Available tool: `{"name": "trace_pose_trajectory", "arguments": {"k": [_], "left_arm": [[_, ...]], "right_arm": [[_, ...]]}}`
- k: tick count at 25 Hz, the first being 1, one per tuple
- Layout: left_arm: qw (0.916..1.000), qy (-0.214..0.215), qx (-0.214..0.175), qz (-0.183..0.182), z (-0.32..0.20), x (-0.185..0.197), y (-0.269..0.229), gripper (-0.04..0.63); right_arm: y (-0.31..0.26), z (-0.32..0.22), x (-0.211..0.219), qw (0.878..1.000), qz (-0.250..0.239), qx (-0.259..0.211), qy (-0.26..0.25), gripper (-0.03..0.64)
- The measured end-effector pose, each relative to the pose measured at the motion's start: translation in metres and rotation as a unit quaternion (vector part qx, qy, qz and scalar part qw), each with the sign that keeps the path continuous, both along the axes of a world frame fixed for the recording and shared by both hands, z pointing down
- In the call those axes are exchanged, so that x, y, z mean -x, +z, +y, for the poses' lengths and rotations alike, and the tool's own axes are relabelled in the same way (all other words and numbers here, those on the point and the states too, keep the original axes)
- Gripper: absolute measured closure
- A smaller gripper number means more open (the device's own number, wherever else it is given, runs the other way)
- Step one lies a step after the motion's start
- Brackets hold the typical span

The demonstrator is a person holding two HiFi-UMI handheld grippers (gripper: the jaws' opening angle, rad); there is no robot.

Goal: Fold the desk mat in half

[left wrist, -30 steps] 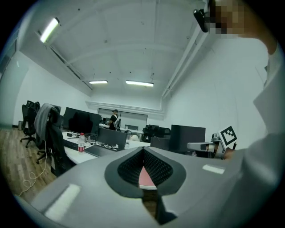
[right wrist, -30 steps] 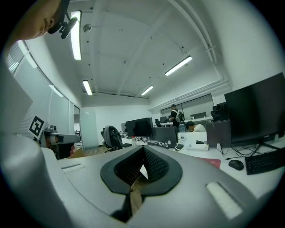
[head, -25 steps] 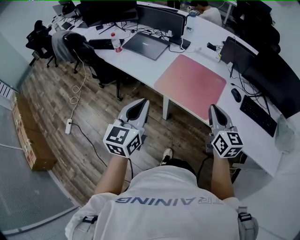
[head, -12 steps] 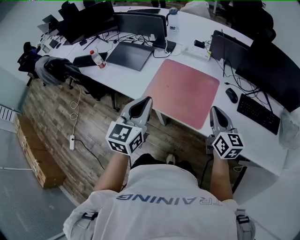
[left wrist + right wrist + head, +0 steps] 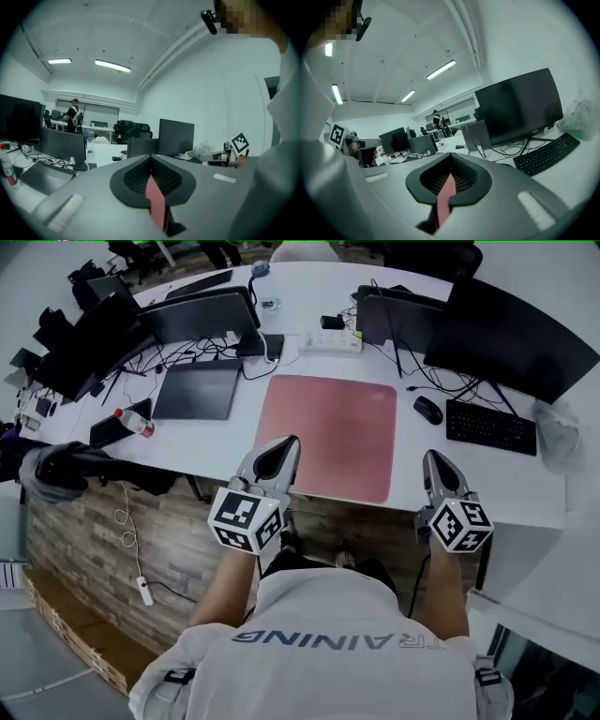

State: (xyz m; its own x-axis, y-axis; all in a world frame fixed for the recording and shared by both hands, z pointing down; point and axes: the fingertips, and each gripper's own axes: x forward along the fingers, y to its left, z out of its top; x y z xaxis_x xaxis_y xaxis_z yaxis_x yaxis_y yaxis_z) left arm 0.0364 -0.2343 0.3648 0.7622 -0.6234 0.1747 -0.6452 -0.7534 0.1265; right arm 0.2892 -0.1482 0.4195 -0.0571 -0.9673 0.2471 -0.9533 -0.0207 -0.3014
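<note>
Desk mat (image 5: 328, 432) is lying flat and unfolded on the white counter (image 5: 520, 474), its near edge running along the counter's front edge. Fold isn't started yet, by my read.

Left tool (image 5: 289, 442) is hovering over the mat's near-left part, jaws pressed together and clamping nothing. Right tool (image 5: 432, 457) is hanging just right of the mat's near-right corner over bare counter, jaws also closed and empty. Both gripper views are showing a pink sliver low in the slit between the jaws. I can't tell if that's mat seen through the gap or tool hardware.

Both tools are pointing away from the person toward the mat. Looks like they're bracketing the near edge to take its two corners, so the jaws will need opening first.

Mat is sitting between a closed laptop (image 5: 195, 390) on its left and a mouse (image 5: 427, 410) and keyboard (image 5: 490, 426) on its right. Power strip (image 5: 330, 340) is lying just behind the far edge and is the likeliest snag when folding near edge to far.

Containers:
- Blue-capped water bottle (image 5: 262, 282) is standing at the back, fill level not readable.
- Red-labelled bottle (image 5: 131, 420) is lying on its side at the left, contents not readable.
- Cardboard box (image 5: 80, 638) is sitting on the floor, contents not visible.
</note>
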Motion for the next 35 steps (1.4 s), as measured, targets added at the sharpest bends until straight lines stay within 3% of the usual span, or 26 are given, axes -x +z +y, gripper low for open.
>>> {"name": "trace_pose_trajectory", "arguments": {"k": [5,11,15,18,23,25,29,35], "left_arm": [[0.9977,0.066,0.012,0.014,-0.052,0.002,0.003,0.592],[0.991,0.128,0.037,0.003,-0.097,0.02,0.037,0.592],[0.9858,0.158,0.057,0.001,-0.103,0.016,0.056,0.592],[0.9838,0.167,0.065,0.001,-0.099,0.01,0.06,0.592],[0.9804,0.181,0.078,-0.008,-0.078,0.0,0.07,0.592],[0.9796,0.182,0.085,-0.014,-0.071,-0.002,0.076,0.592],[0.9795,0.175,0.096,-0.025,-0.059,-0.004,0.086,0.592],[0.981,0.159,0.102,-0.044,-0.051,0.007,0.094,0.592]], "right_arm": [[-0.012,-0.016,0.026,0.998,0.022,0.016,0.056,0.6],[-0.002,-0.037,0.051,0.99,0.047,0.045,0.128,0.6],[0.023,-0.018,0.053,0.979,0.045,0.081,0.18,0.6],[0.053,0.002,0.047,0.969,0.034,0.132,0.206,0.6],[0.107,0.028,0.037,0.951,0.024,0.219,0.215,0.589],[0.135,0.032,0.04,0.946,0.013,0.255,0.2,0.51],[0.191,0.04,0.045,0.93,0.007,0.322,0.18,0.508],[0.256,0.052,0.048,0.911,-0.018,0.37,0.179,0.509]]}}
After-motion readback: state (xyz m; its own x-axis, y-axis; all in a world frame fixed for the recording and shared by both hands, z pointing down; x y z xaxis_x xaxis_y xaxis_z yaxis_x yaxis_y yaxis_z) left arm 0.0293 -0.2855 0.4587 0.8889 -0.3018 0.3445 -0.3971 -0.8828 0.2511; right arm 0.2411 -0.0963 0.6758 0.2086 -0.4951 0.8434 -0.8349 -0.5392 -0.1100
